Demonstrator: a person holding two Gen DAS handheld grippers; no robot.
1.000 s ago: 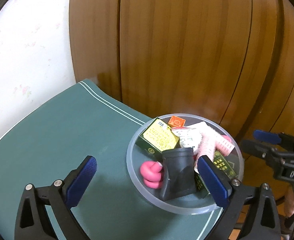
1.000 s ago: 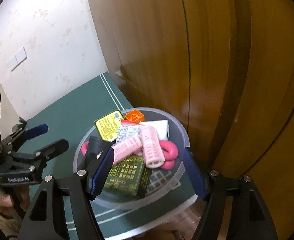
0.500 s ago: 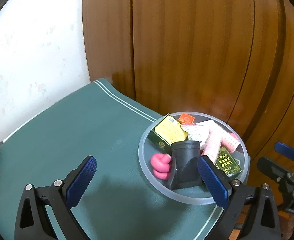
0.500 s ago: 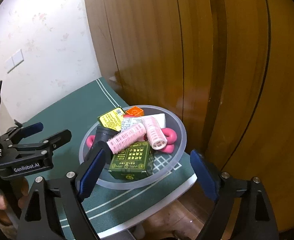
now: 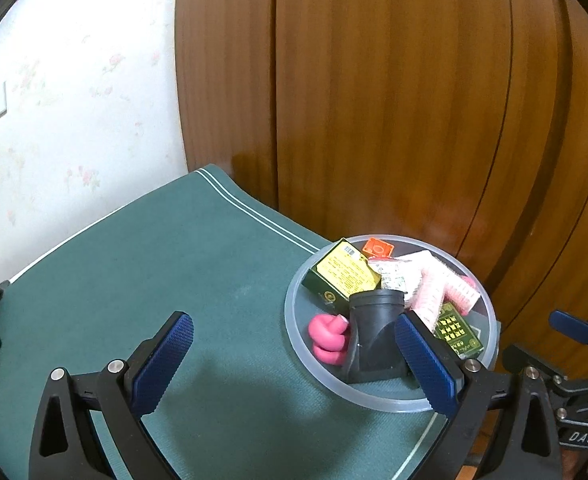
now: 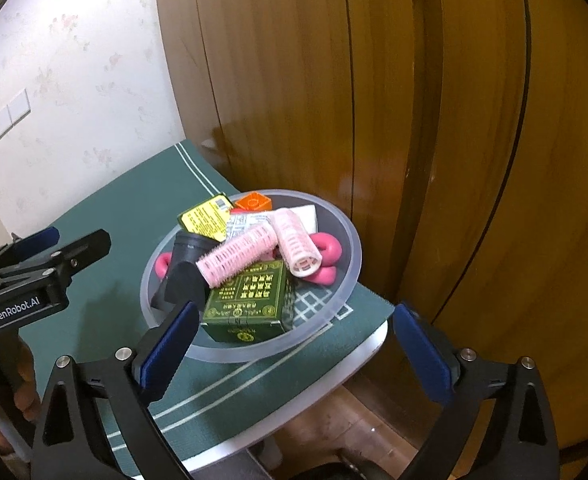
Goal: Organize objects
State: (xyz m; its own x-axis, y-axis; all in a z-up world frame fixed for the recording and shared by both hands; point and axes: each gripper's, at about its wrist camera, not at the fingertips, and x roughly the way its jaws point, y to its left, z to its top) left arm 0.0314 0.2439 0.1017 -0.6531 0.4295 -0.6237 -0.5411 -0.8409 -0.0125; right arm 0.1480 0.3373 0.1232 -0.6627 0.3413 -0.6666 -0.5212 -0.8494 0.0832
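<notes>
We see the right gripper [image 6: 290, 350], its fingers spread wide after just opening, empty, just short of the round translucent plastic tray [image 6: 350, 236]. The left gripper [image 5: 294, 364] gapes empty beside the tray. Inside the tray: green printed box [image 6: 250, 300], pink hair rollers [image 6: 238, 256], black rubber tube [image 5: 374, 332].

A home room — floral wallpaper [image 5: 74, 120], wooden wardrobe doors [image 5: 374, 100].

Bare green mat [image 5: 174, 272] left of the crowded tray [image 5: 294, 332]; wooden panels [image 5: 394, 100] wall off behind.
</notes>
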